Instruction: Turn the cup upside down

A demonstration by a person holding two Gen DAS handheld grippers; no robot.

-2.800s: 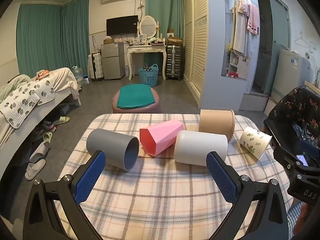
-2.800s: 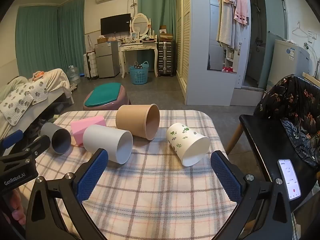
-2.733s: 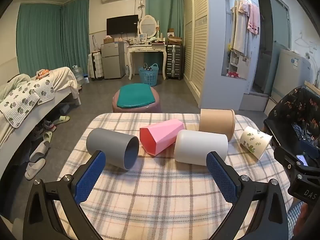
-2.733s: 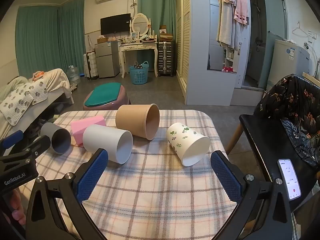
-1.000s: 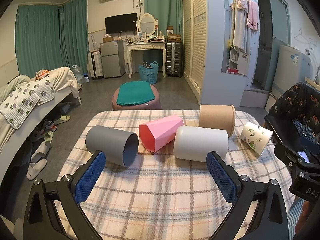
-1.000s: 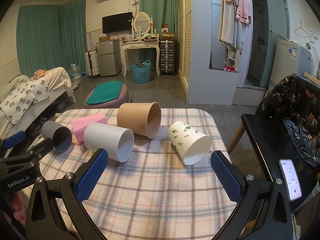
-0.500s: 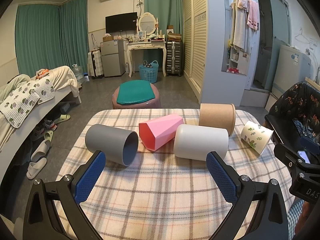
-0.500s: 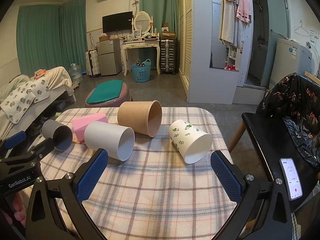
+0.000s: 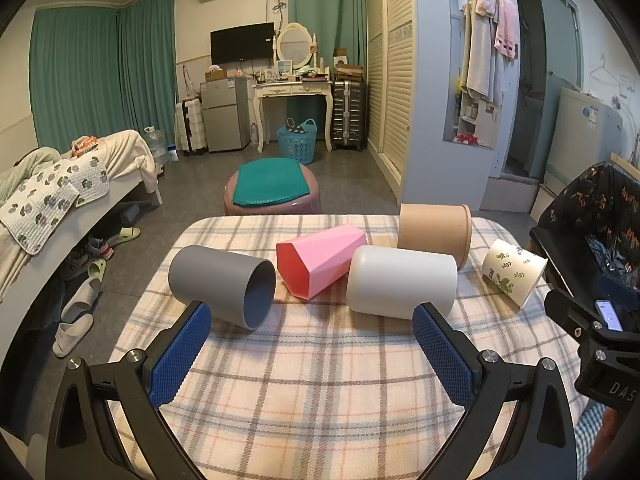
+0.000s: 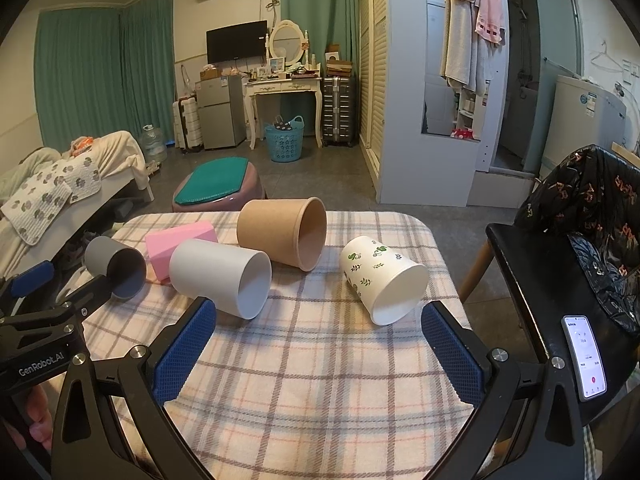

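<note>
Five cups lie on their sides on the plaid-covered surface (image 9: 320, 360), across the middle of both frames: grey cup (image 9: 222, 280), pink cup (image 9: 320, 258), white cup (image 9: 400, 282), brown paper cup (image 10: 282, 232) behind them, and leaf-print cup (image 10: 382, 278) apart toward the right. The left tool (image 9: 312, 344) and right tool (image 10: 320, 338) hang wide open, holding nothing, short of the cups. A phone (image 10: 584, 356) lies on the black chair (image 10: 532, 280) at lower right.
</note>
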